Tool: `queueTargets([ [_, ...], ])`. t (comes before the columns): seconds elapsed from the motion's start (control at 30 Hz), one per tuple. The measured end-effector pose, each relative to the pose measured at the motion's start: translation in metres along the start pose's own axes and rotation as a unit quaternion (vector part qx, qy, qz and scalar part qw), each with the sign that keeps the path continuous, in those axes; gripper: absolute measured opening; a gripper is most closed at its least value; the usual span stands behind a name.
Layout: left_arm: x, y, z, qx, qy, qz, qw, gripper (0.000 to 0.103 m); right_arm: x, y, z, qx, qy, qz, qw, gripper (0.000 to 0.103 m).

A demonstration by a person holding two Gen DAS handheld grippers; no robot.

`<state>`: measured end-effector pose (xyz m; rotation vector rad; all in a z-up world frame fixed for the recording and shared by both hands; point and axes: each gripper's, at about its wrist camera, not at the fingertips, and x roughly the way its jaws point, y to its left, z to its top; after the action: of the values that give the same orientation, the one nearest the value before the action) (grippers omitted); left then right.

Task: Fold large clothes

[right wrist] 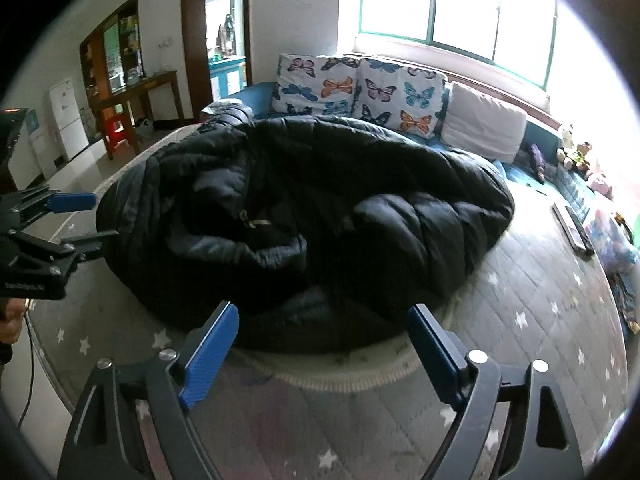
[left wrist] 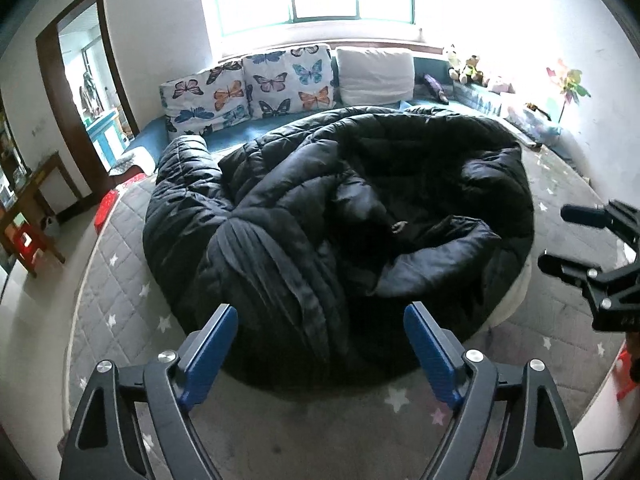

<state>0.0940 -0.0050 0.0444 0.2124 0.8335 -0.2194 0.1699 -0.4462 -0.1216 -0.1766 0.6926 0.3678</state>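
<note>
A large black puffer coat lies crumpled in a heap on a grey star-patterned quilted mattress. It also fills the middle of the right wrist view, with its collar and a small toggle facing up. My left gripper is open and empty, just short of the coat's near edge. My right gripper is open and empty, above the mattress in front of the coat's hem. Each gripper shows at the edge of the other's view: the right one, the left one.
Butterfly-print cushions and a white pillow lean on a blue bench under the bright window. Plush toys sit at the right. A wooden table and red stool stand by the doorway, off the mattress.
</note>
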Motion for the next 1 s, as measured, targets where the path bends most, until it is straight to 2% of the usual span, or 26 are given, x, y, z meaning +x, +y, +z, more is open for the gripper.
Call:
queueTargets([
  [0.13,0.006,0.004,0.015,0.012,-0.011,0.010,0.9998,0.089,0.013,0.002,0.020,-0.008,0.004,0.018,1.000,0.082],
  [0.2,0.011,0.012,0.022,0.006,-0.008,0.001,0.9999,0.088,0.023,0.005,0.031,-0.010,0.014,0.033,0.999,0.079],
  [0.23,0.014,0.015,0.024,0.005,-0.005,0.001,1.0000,0.086,0.029,0.007,0.036,-0.010,0.021,0.043,0.999,0.075],
  [0.27,0.017,0.019,0.027,0.006,-0.004,0.005,1.0000,0.086,0.037,0.009,0.041,-0.011,0.032,0.053,0.998,0.071],
  [0.37,0.022,0.030,0.032,0.003,-0.004,0.017,0.9998,0.086,0.061,0.017,0.048,-0.015,0.064,0.067,0.996,0.070],
  [0.5,0.040,0.051,0.036,-0.022,0.019,-0.003,0.9996,0.086,0.094,0.019,0.043,-0.015,0.123,0.075,0.989,0.066],
  [0.6,0.054,0.059,0.029,-0.024,0.037,-0.028,0.9986,0.080,0.104,0.017,0.030,-0.004,0.151,0.089,0.984,0.050],
  [0.67,0.058,0.060,0.022,-0.017,0.043,-0.039,0.9982,0.068,0.099,0.016,0.025,-0.008,0.146,0.075,0.986,0.030],
  [0.77,0.052,0.060,0.014,-0.007,0.036,-0.056,0.9978,0.059,0.078,0.013,0.019,-0.001,0.123,0.071,0.990,0.017],
  [1.0,0.021,0.059,-0.008,0.001,0.032,-0.104,0.9941,0.055,-0.003,0.020,0.000,-0.019,0.051,0.071,0.996,0.011],
])
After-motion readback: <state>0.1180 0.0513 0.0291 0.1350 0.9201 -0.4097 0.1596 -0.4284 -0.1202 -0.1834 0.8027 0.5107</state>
